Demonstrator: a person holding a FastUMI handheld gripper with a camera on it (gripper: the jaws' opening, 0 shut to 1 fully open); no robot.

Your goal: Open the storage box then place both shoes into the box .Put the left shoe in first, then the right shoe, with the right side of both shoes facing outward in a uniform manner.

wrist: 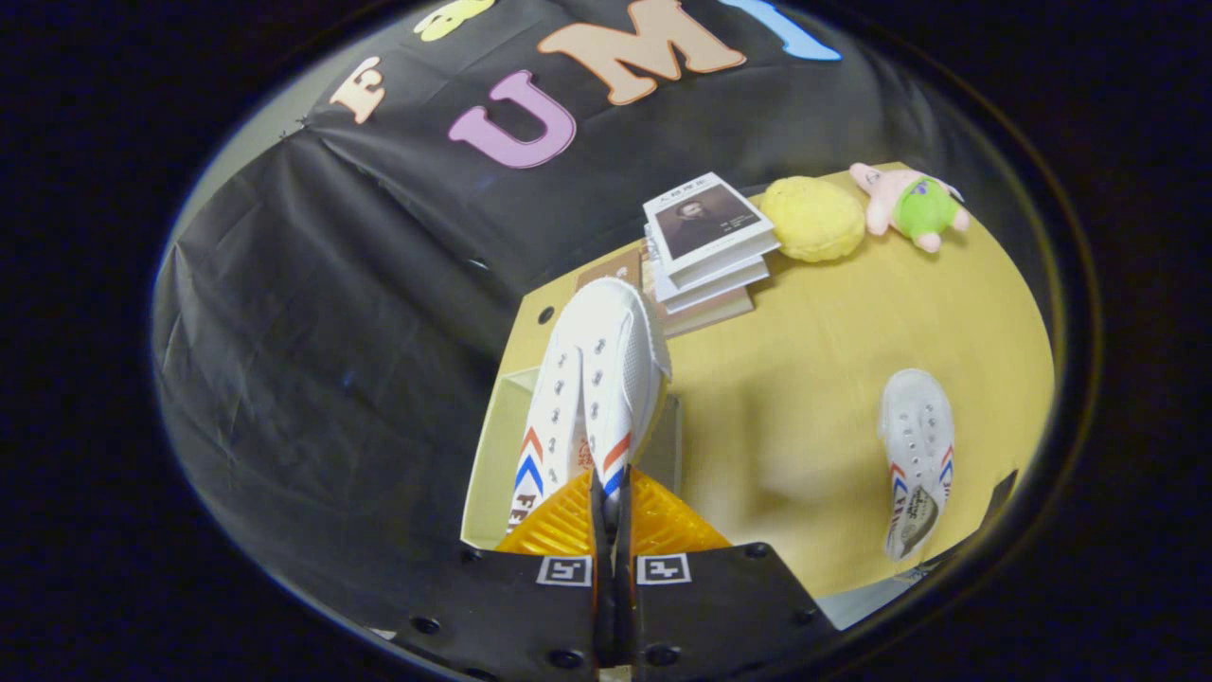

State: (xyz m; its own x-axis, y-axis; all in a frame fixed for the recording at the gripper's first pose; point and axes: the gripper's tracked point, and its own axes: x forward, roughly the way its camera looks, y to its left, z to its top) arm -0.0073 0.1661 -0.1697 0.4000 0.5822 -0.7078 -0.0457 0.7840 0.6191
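I've got the gripper [612, 497] clamped on the first shoe [598, 379] at its heel, toe pointing far, hanging right over the open box [492, 445]; 2nd shoe [915, 445] lies well right on the table [805, 379].

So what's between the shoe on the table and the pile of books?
Nothing: in the gripper view, only bare table lies between that shoe and the books. The jaws are shut on the other shoe.

A yellow wooden table [833, 379] stands against black cloth wall [312, 313], apparently creased.
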